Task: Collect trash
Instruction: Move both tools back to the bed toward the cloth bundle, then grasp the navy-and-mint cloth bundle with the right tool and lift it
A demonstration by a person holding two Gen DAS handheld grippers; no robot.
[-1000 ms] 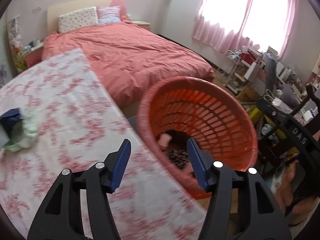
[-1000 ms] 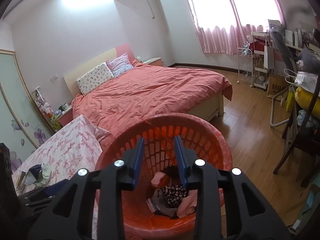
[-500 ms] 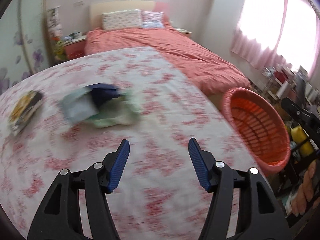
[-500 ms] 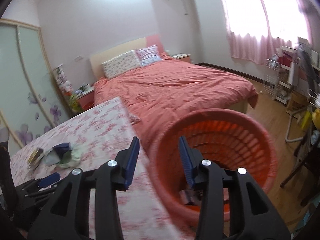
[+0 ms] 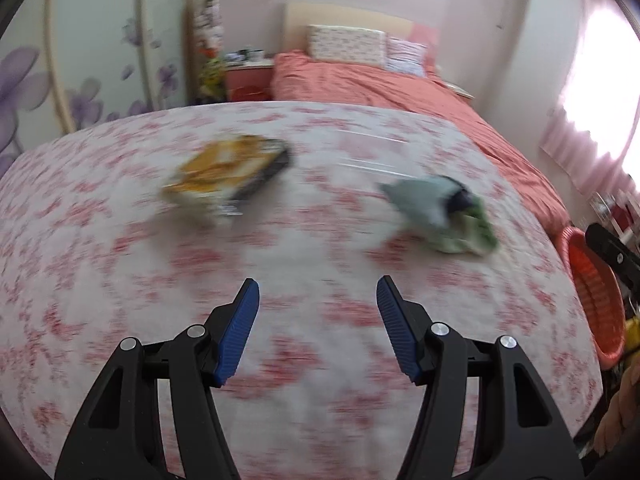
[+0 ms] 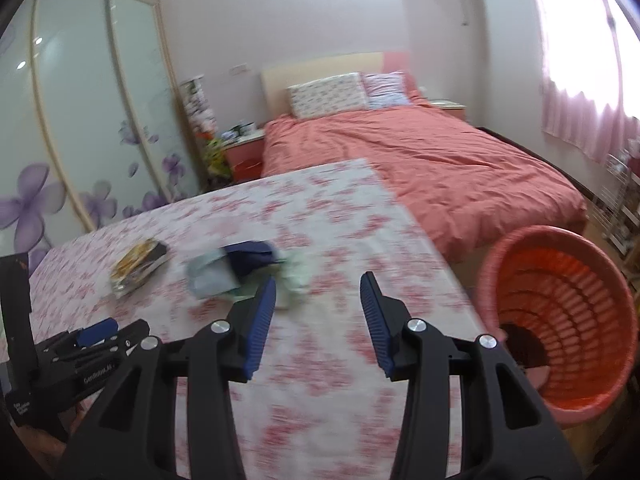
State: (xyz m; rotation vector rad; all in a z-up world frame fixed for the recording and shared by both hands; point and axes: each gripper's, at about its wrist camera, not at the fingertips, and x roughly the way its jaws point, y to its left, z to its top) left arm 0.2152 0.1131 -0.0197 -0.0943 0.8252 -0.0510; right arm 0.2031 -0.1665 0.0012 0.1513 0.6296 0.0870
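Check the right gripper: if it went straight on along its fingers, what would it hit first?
Probably the floral tablecloth, close beside the crumpled green and blue wrapper pile. The right gripper is open and empty. Depth is unclear in the blurred view.

Table (image 6: 304,352) covered with white cloth, red floral print. On it, two items, well apart: yellow-and-black packet (image 5: 228,176) (image 6: 138,266), lying flat, toward left; crumpled heap of pale blue, dark blue and green wrappers (image 5: 440,212) (image 6: 240,268), toward right, nearer bed-side edge. Detail of both blurred. Rest of cloth bare. Floor of wood planks (image 6: 596,208) beyond table's right edge; orange slotted basket (image 6: 560,312) standing on it, just beside table corner.
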